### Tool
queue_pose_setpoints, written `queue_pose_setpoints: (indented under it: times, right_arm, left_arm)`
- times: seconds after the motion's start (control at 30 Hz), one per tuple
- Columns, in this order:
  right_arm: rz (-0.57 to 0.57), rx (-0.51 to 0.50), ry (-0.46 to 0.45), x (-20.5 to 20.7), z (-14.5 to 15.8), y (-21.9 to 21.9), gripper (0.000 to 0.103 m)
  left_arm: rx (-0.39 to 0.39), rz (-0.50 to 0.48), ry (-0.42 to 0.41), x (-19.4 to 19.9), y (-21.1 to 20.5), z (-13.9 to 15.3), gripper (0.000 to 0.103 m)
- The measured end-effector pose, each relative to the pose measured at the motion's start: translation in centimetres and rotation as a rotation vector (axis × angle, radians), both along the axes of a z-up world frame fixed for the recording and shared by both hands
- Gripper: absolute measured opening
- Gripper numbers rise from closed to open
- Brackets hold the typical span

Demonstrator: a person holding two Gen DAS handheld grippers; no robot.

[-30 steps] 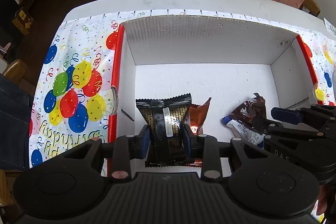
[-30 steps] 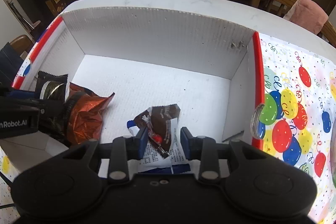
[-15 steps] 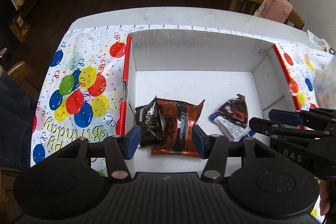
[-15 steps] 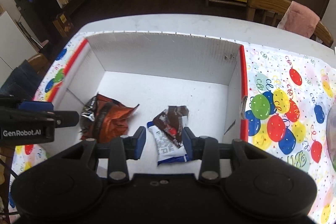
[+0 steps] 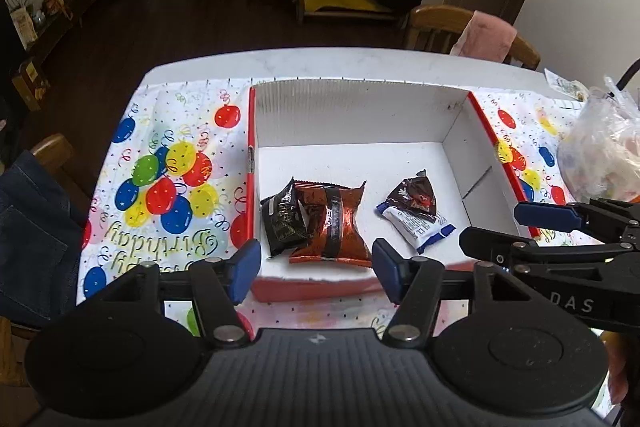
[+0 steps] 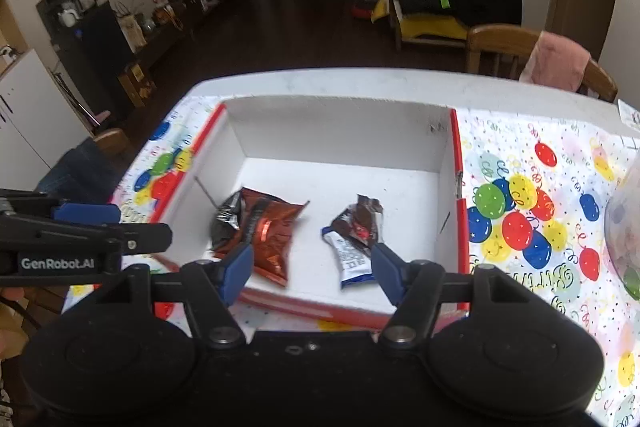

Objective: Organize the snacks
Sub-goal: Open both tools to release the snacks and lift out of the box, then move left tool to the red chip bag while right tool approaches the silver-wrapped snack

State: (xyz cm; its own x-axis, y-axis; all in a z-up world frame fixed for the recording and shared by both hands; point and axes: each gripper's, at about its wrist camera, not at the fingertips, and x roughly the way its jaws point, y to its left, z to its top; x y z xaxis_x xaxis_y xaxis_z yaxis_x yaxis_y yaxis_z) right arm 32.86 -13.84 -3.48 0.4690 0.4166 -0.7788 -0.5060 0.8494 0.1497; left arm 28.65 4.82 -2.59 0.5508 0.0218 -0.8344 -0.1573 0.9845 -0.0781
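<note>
A white cardboard box [image 5: 352, 115] with red edges stands on the balloon tablecloth. Inside lie a black snack packet [image 5: 282, 219] and an orange-brown packet [image 5: 332, 223] overlapping it, and to the right a brown packet [image 5: 416, 197] on a white-and-blue packet [image 5: 416, 231]. The same packets show in the right wrist view: orange-brown [image 6: 268, 231], brown [image 6: 362, 221], white-and-blue [image 6: 354, 261]. My left gripper [image 5: 314, 267] is open and empty above the box's near wall. My right gripper [image 6: 312, 267] is open and empty, also at the near wall, and shows at the right in the left wrist view [image 5: 520, 231].
A balloon birthday tablecloth [image 5: 168, 187] covers the white table [image 5: 320, 63]. A clear plastic bag of snacks [image 5: 600, 151] sits at the right. Wooden chairs [image 5: 448, 27] stand behind the table, one with a pink cloth [image 6: 556, 63].
Both grippers let go of their packets, opened and pulled back and up out of the box. The black and orange-brown packets and the brown and white-blue packets now lie on the box floor.
</note>
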Motion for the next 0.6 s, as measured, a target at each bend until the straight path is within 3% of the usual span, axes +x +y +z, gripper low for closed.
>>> queue_pose_setpoints:
  times: [0.23,0.37,0.53,0.6]
  right_arm:
    - [0.026,0.027,-0.053,-3.4,1.9,0.0,0.075]
    - [0.042,0.052,-0.076,-5.3,2.9,-0.3,0.08]
    - [0.053,0.076,-0.099,-7.7,3.4,-0.9,0.086]
    - [0.053,0.087,-0.099,-8.5,3.4,-1.2,0.087]
  left_arm:
    - [0.01,-0.015,-0.063,-3.5,-0.1,1.4,0.061]
    - [-0.001,-0.028,-0.1,-5.6,-0.1,2.2,0.069]
    - [0.005,-0.036,-0.152,-8.3,-0.2,3.1,0.07]
    - [0.015,-0.028,-0.179,-9.4,-0.2,3.4,0.077]
